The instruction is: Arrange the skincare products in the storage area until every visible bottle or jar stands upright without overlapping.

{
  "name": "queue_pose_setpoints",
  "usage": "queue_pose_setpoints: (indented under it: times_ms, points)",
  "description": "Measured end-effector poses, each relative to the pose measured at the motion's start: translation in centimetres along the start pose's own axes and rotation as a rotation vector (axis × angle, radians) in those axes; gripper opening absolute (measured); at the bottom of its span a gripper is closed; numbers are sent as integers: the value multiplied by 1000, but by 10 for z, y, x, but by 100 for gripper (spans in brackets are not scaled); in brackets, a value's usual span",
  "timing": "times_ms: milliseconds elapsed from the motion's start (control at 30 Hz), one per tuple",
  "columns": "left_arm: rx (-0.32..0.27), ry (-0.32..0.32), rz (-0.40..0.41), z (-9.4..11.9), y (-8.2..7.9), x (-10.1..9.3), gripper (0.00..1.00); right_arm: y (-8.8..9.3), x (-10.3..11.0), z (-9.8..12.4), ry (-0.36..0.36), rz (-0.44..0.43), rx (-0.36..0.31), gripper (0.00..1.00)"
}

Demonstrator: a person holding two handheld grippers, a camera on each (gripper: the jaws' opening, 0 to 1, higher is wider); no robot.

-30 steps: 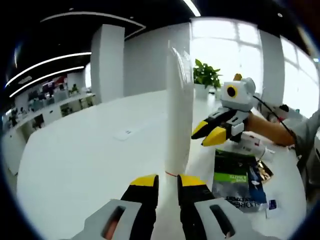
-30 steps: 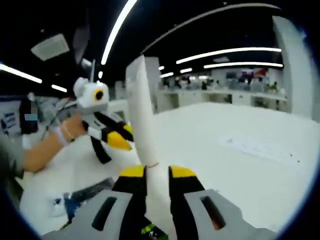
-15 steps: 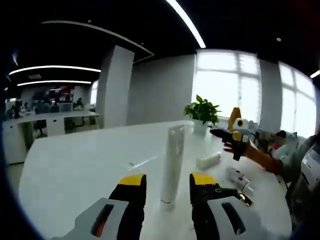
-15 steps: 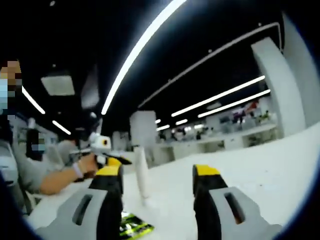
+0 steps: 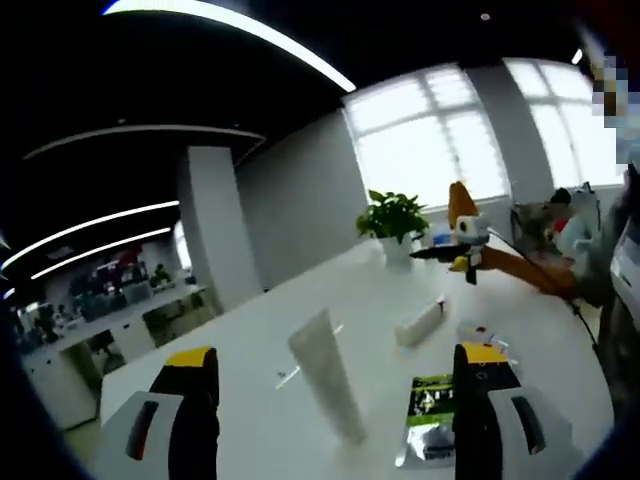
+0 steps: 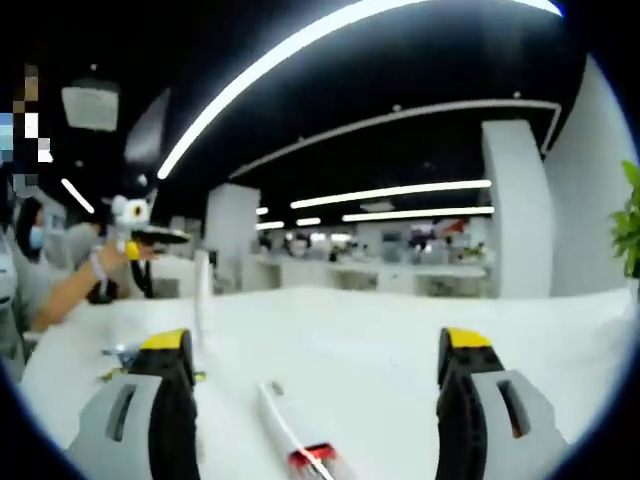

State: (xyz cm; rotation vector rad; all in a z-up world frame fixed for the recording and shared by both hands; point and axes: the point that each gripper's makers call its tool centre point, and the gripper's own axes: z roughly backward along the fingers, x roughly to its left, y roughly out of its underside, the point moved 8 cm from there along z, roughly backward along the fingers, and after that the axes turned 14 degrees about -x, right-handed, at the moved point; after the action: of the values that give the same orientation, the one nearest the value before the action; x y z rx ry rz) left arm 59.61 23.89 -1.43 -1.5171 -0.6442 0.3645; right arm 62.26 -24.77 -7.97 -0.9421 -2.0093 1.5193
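A white tube (image 5: 325,385) stands on its cap on the white table (image 5: 250,340), free of both grippers; it leans in the left gripper view. My left gripper (image 5: 335,358) is wide open and drawn back from it. The same tube (image 6: 203,300) stands small and upright at the left of the right gripper view. My right gripper (image 6: 315,342) is wide open with nothing between its fingers. A second white tube (image 5: 418,322) lies flat. A slim tube with a red end (image 6: 292,438) lies just ahead of the right jaws.
A green sachet (image 5: 432,402) lies flat beside the standing tube. A small item (image 5: 476,332) sits behind it. A potted plant (image 5: 392,215) stands at the table's far end. A person's hand holds the other gripper (image 5: 463,247) above the table.
Both grippers have opened wide and pulled well back from the white tube, which now stands alone. Both views have swung, so the room looks shifted.
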Motion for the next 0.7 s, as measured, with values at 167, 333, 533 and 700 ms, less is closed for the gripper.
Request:
queue_pose_setpoints:
  times_ms: [167, 333, 533, 700]
  points:
    - [-53, 0, 38, -3, -5, 7, 100, 21, -7, 18, -26, -70, 96, 100]
    - [-59, -10, 35, -4, -5, 9, 100, 50, -5, 24, -54, -109, 242, 99]
    - [-33, -11, 12, -8, 2, 10, 100, 73, -4, 28, -58, -112, 337, 77]
    - [-18, -4, -11, -8, 3, 8, 100, 83, -2, 32, -79, -55, 371, 60]
